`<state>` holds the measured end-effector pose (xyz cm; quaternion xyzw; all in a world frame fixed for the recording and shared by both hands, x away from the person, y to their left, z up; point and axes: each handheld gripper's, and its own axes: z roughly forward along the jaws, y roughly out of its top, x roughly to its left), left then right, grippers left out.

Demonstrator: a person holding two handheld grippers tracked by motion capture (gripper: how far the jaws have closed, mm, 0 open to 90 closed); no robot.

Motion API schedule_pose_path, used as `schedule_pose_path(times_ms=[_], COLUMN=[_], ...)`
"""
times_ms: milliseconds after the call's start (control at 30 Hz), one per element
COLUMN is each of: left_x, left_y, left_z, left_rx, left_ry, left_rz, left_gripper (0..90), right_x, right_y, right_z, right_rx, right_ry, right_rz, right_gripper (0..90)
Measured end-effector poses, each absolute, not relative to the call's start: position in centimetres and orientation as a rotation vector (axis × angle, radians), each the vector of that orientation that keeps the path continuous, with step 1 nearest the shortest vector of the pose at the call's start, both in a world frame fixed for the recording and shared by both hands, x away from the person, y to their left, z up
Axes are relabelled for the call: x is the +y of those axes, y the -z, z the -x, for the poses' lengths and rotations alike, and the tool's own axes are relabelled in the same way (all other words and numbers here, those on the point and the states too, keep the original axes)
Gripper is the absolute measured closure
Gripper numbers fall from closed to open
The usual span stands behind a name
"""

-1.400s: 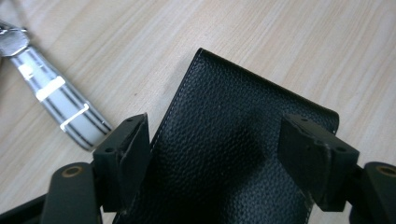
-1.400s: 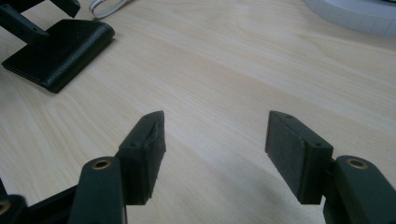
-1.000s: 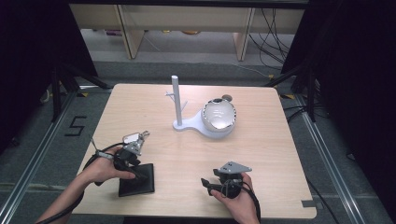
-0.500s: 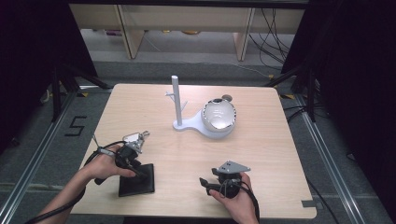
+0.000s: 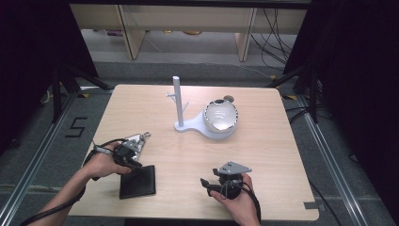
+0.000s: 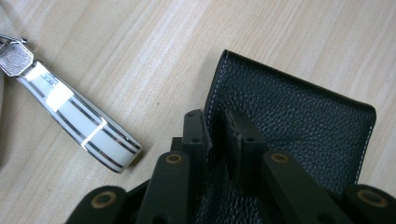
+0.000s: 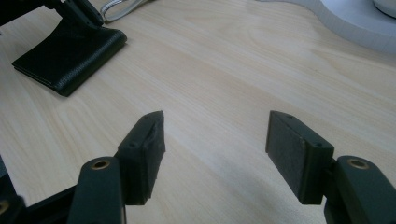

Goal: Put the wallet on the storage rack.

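Observation:
A black leather wallet [image 5: 137, 181] [image 6: 299, 121] lies at the table's front left. My left gripper [image 5: 135, 165] [image 6: 217, 133] reaches down onto its near-left edge. Its jaws have just been closing, and they now pinch the wallet's stitched edge between the pads. The wallet [image 7: 70, 56] lies flat on the wood. My right gripper [image 5: 207, 183] [image 7: 215, 140] hovers low over the front right of the table, open, with only bare wood between its fingers.
A white band with silver stripes and a metal clasp [image 6: 70, 112] lies beside the wallet. A white stand with an upright post [image 5: 178, 101] and a shiny rounded white shell [image 5: 220, 117] sit mid-table at the back. Shelving stands beyond the far edge.
The left hand has shifted slightly over the wallet and its jaws have come together on the wallet's edge. The right hand has kept still.

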<state>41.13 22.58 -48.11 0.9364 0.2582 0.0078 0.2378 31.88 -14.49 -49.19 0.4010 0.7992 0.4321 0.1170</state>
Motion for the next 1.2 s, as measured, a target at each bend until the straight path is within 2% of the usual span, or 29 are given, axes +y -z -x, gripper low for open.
schedule_pose_path(times_ms=[300, 333, 667, 767, 900, 933, 1200], left_x=[23.2, 23.3, 23.9, 24.2, 24.4, 24.6, 25.1], left_y=[47.9, 47.9, 47.9, 47.1, 46.7, 46.7, 46.9], left_z=[-40.7, -40.6, -39.6, -39.0, -38.3, -37.9, -36.3], left_rx=[0.721, 0.722, 0.733, 0.722, 0.697, 0.649, 0.620], left_ry=[-0.028, -0.006, -0.026, -0.008, -0.047, -0.090, -0.129], left_rz=[-2.510, -2.477, -2.404, -2.294, -2.216, -2.168, -1.993], left_gripper=[84.2, 87.0, 87.8, 87.9, 87.9, 87.9, 87.9], right_x=[-14.3, -14.2, -13.5, -13.3, -12.7, -12.4, -11.0], right_y=[49.2, 49.2, 49.1, 49.0, 48.7, 48.5, 47.6], right_z=[-32.0, -32.0, -32.3, -32.4, -32.5, -32.4, -32.9], right_rx=[2.360, 2.352, 2.371, 2.373, 2.382, 2.397, 2.449], right_ry=[-1.266, -1.259, -1.244, -1.253, -1.269, -1.285, -1.440], right_rz=[-1.167, -1.177, -1.137, -1.129, -1.112, -1.126, -1.090], right_gripper=[38.5, 38.5, 38.5, 38.6, 38.7, 38.7, 39.5])
